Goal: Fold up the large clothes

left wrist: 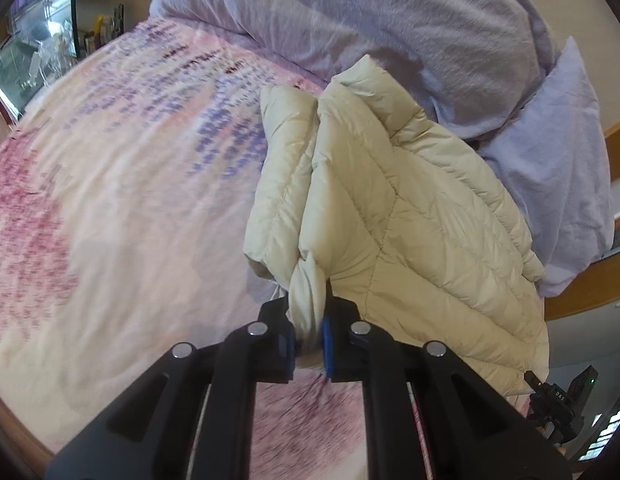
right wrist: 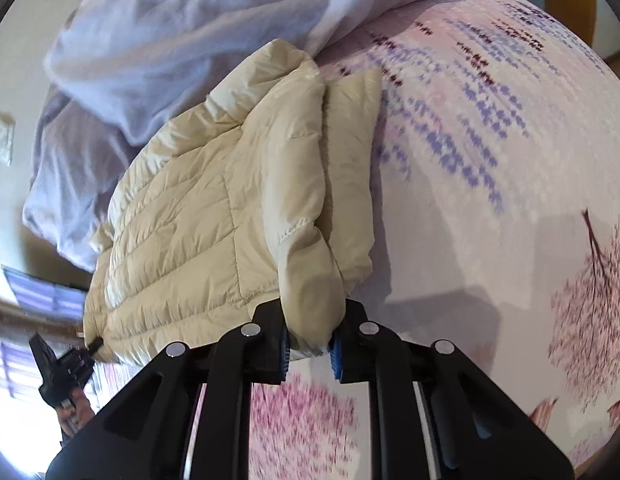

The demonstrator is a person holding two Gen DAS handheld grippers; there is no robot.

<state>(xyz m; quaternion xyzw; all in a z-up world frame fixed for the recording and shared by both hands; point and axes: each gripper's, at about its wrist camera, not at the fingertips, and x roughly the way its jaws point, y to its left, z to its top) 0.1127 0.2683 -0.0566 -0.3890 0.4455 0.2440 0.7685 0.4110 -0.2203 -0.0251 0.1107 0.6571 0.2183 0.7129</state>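
Observation:
A cream quilted puffer jacket (left wrist: 410, 216) hangs folded above the bed, held at two corners. My left gripper (left wrist: 310, 340) is shut on a bunched edge of the jacket. My right gripper (right wrist: 310, 350) is shut on the other corner of the jacket (right wrist: 214, 216). The right gripper also shows in the left wrist view (left wrist: 550, 396) at the jacket's far lower corner. The left gripper shows in the right wrist view (right wrist: 70, 364) at the lower left. The jacket's sleeves are folded in on top.
The bed sheet (left wrist: 110, 200) is cream and pink with purple and pink tree prints. A crumpled lavender duvet (left wrist: 350, 12) and a pillow (left wrist: 558, 184) lie at the bed's head. A wooden bed frame (left wrist: 590, 288) and a glass cabinet (left wrist: 30, 52) stand beyond.

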